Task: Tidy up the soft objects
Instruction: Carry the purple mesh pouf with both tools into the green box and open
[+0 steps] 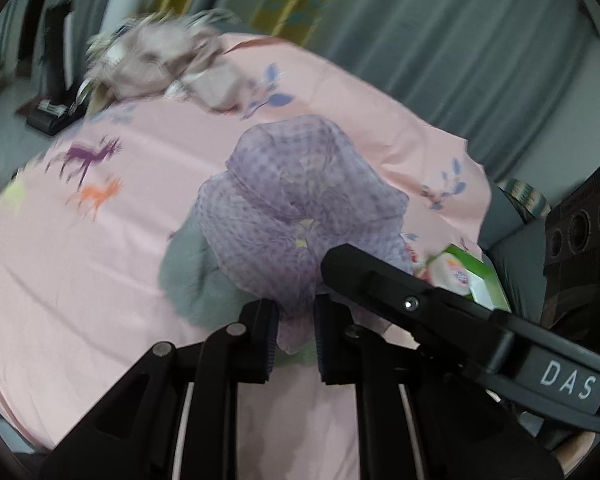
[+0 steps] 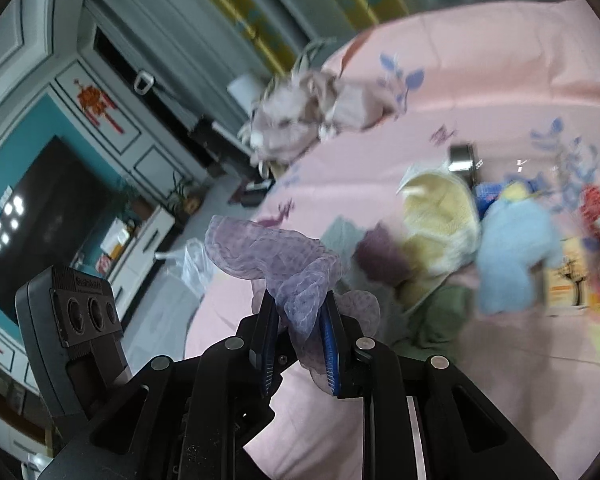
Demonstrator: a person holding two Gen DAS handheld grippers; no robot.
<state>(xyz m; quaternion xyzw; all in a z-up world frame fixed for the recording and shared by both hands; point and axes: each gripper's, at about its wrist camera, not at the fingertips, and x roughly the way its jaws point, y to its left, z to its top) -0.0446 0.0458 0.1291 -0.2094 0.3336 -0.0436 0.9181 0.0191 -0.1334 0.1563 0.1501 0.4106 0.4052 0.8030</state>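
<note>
Both hand-held grippers, left (image 1: 296,336) and right (image 2: 300,344), clamped on sheer, crumpled lilac checked scarf (image 1: 296,208).

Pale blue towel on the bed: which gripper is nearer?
Right. The right gripper, shut on the purple scarf, has the pale blue towel ahead to its right; the left gripper view doesn't show it.

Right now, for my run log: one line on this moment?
left tongs: shut on purple scarf | right tongs: shut on purple scarf | scarf: lifted over pink sheet | stage: holding

Beige cloth heap (image 1: 156,64) motion-blurred; green box (image 1: 474,280) partly hidden.
</note>
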